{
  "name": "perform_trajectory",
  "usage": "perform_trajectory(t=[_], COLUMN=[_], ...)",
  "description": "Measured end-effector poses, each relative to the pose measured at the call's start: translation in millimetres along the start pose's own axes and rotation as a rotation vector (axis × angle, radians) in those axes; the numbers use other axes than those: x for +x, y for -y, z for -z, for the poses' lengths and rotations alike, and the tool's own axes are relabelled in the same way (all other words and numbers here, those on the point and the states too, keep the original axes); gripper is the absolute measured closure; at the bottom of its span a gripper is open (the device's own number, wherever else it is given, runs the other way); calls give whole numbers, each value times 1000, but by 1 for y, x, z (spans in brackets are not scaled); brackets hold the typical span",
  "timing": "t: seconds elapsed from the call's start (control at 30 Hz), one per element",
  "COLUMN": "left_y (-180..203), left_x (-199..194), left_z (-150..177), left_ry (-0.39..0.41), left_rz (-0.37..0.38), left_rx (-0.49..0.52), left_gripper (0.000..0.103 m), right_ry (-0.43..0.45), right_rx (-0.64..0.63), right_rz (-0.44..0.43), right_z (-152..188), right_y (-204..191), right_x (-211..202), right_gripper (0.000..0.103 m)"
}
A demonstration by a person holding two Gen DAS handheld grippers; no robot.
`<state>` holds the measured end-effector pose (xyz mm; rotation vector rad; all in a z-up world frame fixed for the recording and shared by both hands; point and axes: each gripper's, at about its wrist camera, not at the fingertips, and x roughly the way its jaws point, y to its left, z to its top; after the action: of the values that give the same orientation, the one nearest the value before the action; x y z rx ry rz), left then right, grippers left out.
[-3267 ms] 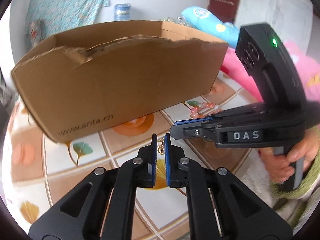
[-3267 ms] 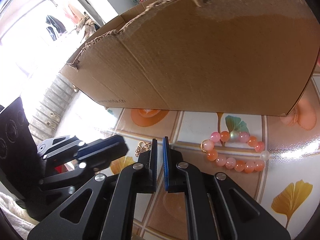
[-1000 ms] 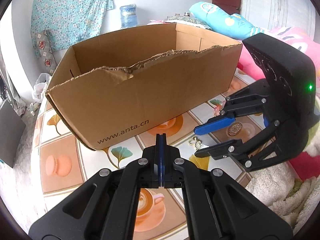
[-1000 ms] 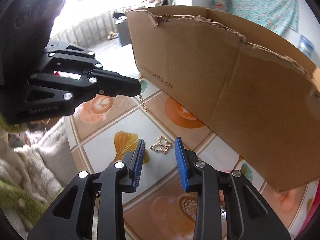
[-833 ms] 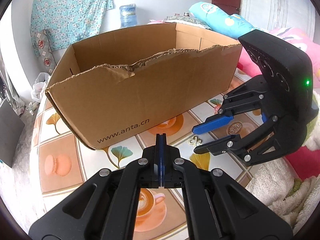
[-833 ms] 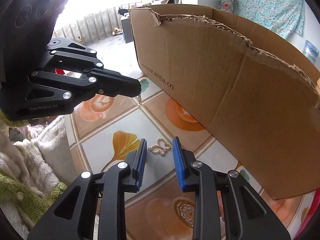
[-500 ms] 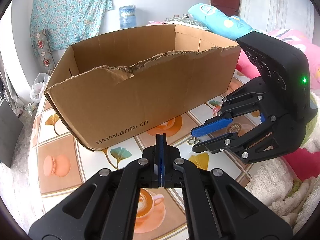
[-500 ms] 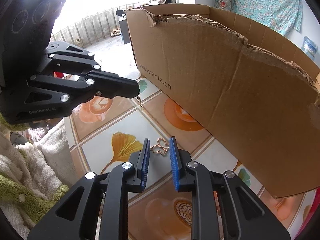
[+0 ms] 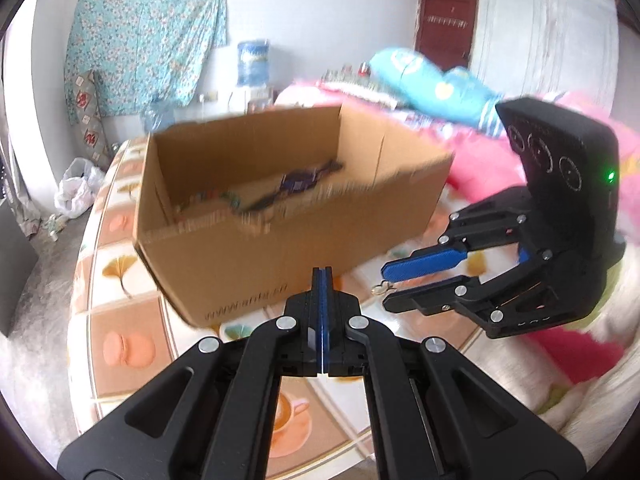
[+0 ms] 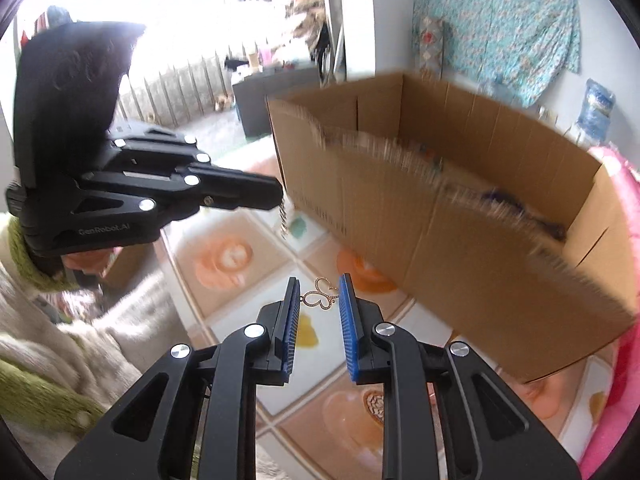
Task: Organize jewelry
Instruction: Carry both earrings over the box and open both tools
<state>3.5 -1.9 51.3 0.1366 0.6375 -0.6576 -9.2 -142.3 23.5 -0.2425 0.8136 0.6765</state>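
You are carrying two pieces toward the box [image 10: 460,216], which stands on the table [image 10: 224,256] with its top open and some blurred items already on its floor. Judged from this, the step in hand is the lift and drop into the box: bring each tip clear over the torn near rim before you let go, and release low inside so the light pieces do not bounce out. On the left, the left gripper [image 10: 280,194] has its jaws fully together, and a short chain [image 10: 284,220] hangs from the tip, pinched there and dangling free above the table. Keep that grip firm; a chain this thin can slip through. On the right, the right gripper [image 10: 320,312] has its blue pads narrowly apart and clamped on the butterfly charm [image 10: 320,296], which spans the gap near the tips, lifted off the table. That hold looks shallow, so move it smoothly.
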Motion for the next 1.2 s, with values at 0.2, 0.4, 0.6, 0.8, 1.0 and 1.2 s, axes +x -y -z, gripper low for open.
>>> perform_trajectory(t=[0.2, 0.4, 0.6, 0.8, 1.0, 1.2], left_y=[4, -1, -12, -16, -22, -19], left_x=[-24, 3, 73, 127, 136, 124], left_z=[-38, -81, -101, -103, -105, -106], left_ry=[128, 104, -39, -160, -195, -166], left_rz=[71, 93, 77, 47, 59, 42], left_rx=[-6, -21, -56, -57, -131, -129], left_gripper=[103, 103, 103, 103, 85, 78], right_ry=[141, 116, 29, -21, 11, 66], right_rx=[72, 151, 205, 211, 233, 261], right_rz=[23, 119, 174, 218, 217, 230], right_z=[-27, -55, -66, -63, -62, -59], right_y=[23, 72, 113, 135, 141, 139], right_x=[-45, -43, -10, 14, 9, -13], right_gripper=[83, 83, 83, 83, 76, 75])
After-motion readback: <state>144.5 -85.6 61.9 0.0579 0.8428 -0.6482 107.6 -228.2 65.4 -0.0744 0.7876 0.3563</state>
